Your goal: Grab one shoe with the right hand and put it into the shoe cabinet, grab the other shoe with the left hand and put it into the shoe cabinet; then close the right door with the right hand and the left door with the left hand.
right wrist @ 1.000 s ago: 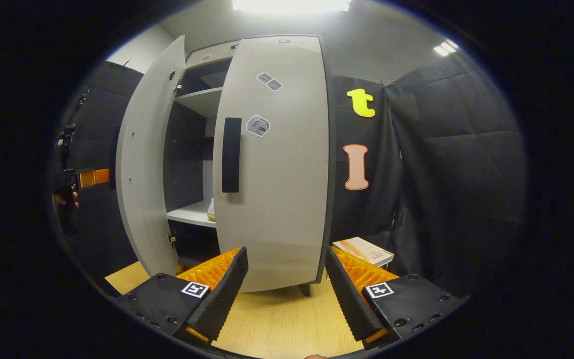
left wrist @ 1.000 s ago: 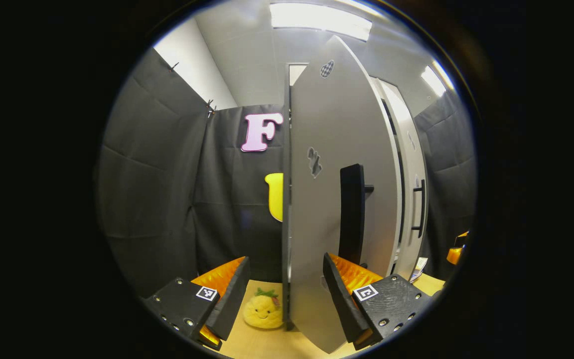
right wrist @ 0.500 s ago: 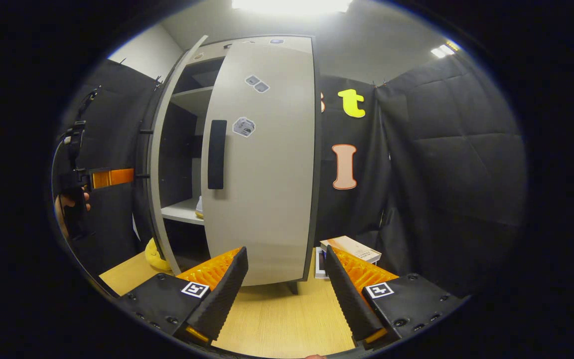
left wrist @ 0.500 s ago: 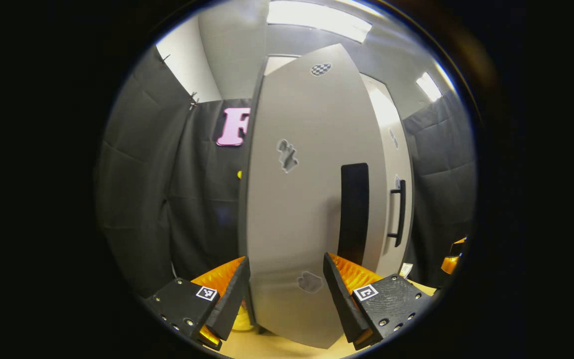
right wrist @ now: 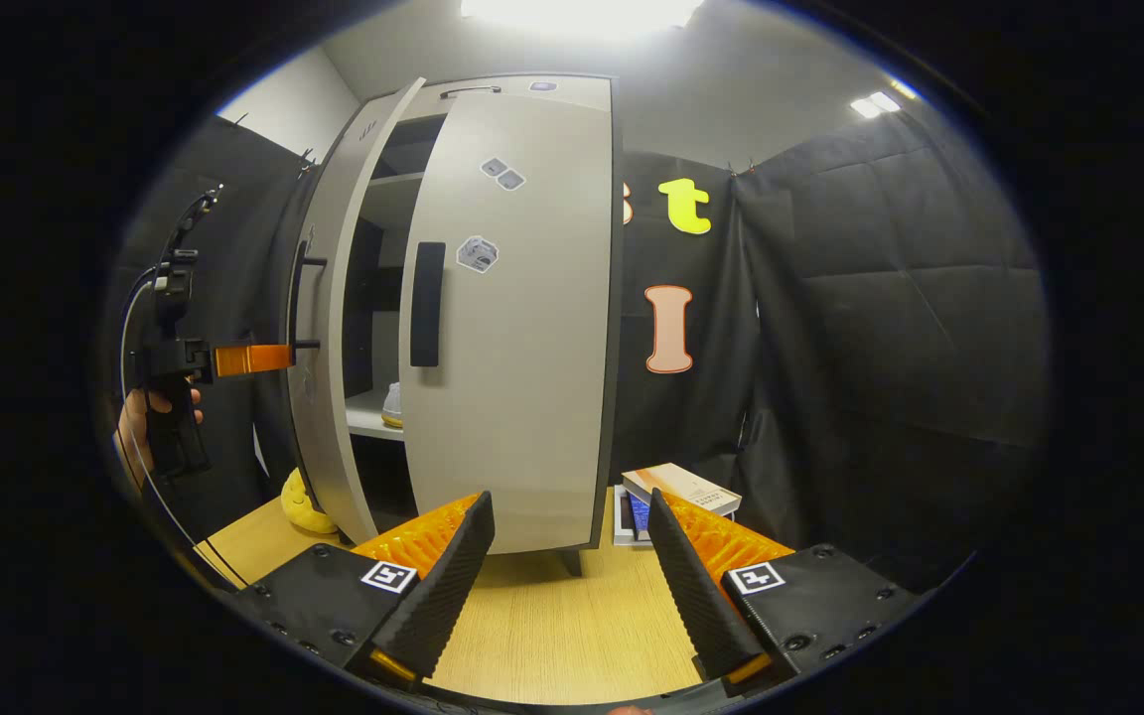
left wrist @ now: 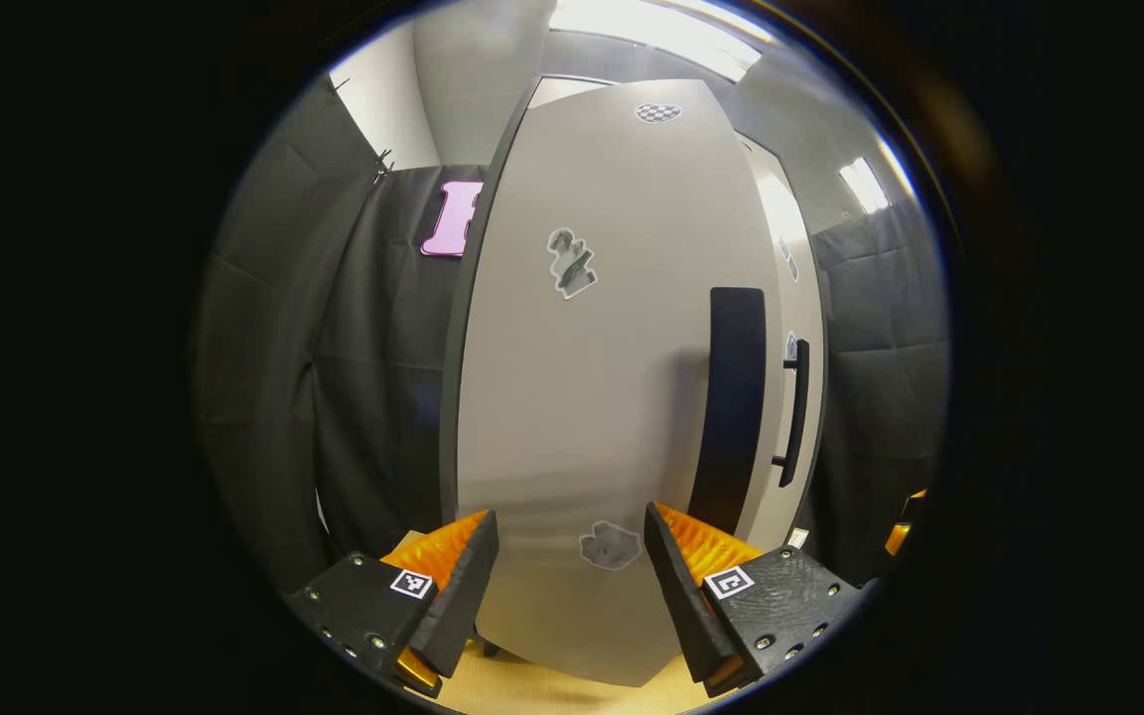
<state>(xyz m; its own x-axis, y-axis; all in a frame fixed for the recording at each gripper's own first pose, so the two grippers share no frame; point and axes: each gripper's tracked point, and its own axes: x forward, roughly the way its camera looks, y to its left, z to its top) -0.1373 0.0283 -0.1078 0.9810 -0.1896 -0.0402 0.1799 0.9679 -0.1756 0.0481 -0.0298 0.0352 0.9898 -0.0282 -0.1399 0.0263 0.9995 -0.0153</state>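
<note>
The left gripper faces the outer face of the shoe cabinet's left door with its fingers spread and nothing between them, placed to push the panel rather than grip its handle. From the right gripper view, that door stands ajar, leaving a gap through which a shoe sits on a shelf inside. The right door appears nearly closed. The right gripper hangs back above the wooden floor, fingers apart and empty, apparently done with its door.
</note>
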